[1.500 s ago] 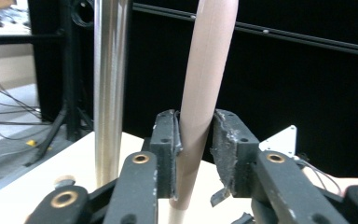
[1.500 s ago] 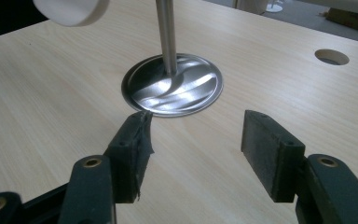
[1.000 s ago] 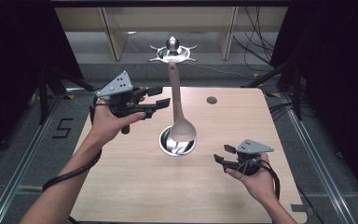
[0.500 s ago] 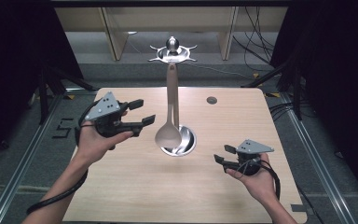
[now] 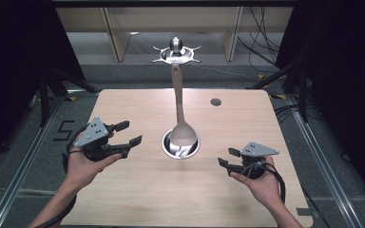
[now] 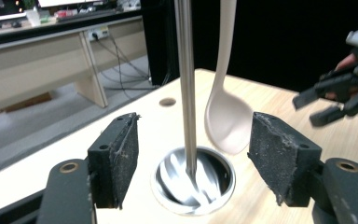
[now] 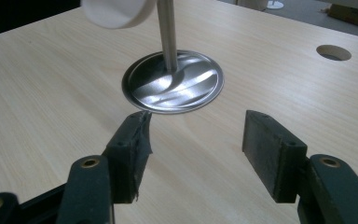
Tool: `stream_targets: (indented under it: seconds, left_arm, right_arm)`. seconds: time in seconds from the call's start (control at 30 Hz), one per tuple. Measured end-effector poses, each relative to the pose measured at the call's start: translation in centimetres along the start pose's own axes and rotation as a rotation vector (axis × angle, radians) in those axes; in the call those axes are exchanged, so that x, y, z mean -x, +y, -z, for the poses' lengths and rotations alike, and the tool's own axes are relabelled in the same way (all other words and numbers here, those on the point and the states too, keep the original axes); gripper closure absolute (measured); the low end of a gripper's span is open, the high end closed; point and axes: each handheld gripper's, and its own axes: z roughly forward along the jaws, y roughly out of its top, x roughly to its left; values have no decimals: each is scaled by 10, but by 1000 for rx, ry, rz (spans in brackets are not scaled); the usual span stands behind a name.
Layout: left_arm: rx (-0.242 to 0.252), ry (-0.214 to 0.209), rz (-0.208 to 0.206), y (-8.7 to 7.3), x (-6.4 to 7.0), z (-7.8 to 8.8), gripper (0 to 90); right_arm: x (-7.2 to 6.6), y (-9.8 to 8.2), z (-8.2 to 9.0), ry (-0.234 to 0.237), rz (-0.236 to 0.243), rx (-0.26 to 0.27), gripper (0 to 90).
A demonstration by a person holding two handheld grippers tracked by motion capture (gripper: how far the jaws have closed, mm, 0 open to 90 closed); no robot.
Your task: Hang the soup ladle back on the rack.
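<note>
One wooden table (image 5: 138, 199) carries a metal stand (image 5: 181, 145) at its centre, where a beige ladle (image 5: 182, 128) hangs for reaching. At eight o'clock, left gripper (image 5: 126, 134) has just spread, empty; at four o'clock, right gripper (image 5: 228, 157) rests spread, empty.

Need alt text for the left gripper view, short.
Between two open black fingers, a thin metal rod stands upright from a shiny round base set in a light wooden table. A pale spoon hangs bowl-down just behind the rod, and the other gripper is at the right edge against a dark background.
</note>
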Motion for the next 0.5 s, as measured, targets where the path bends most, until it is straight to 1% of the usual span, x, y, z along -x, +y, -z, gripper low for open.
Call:
stream_targets:
  seconds: [0.07,0.1,0.13,0.17,0.2,0.23,0.27,0.3,0.37,0.4,0.43,0.5]
  left_arm:
    - [-26,4,9,-9,0,3,322]
    - [-33,4,14,-13,-1,5,320]
    - [-30,1,30,-18,-1,6,320]
    - [-39,4,32,-21,-2,7,319]
    - [-36,2,40,-26,-3,8,319]
    - [-55,10,41,-29,-4,10,319]
    - [-61,14,45,-34,-5,11,319]
    - [-69,17,48,-38,-6,11,319]
    - [-90,24,57,-50,-7,13,319]
    - [-90,26,65,-54,-8,13,320]
    - [-102,36,73,-59,-8,13,321]
    - [-105,50,101,-72,-10,13,323]
  right_arm:
    - [0,0,-1,1,-2,5,421]
    - [0,0,-1,3,-3,4,420]
    - [-1,0,-1,-2,-4,10,420]
    - [-3,-1,-2,10,-30,6,420]
    - [-3,-1,-2,11,-29,6,420]
    - [0,-1,-1,-1,3,10,420]
    - [-3,-1,-1,12,-31,4,420]
    - [-3,-1,-1,3,-30,4,420]
    - [-2,-1,-1,3,-27,0,419]
    - [-3,-1,-1,6,-30,-1,419]
    - [-3,-2,-1,7,-30,-2,419]
    - [-3,-2,-2,8,-29,-4,419]
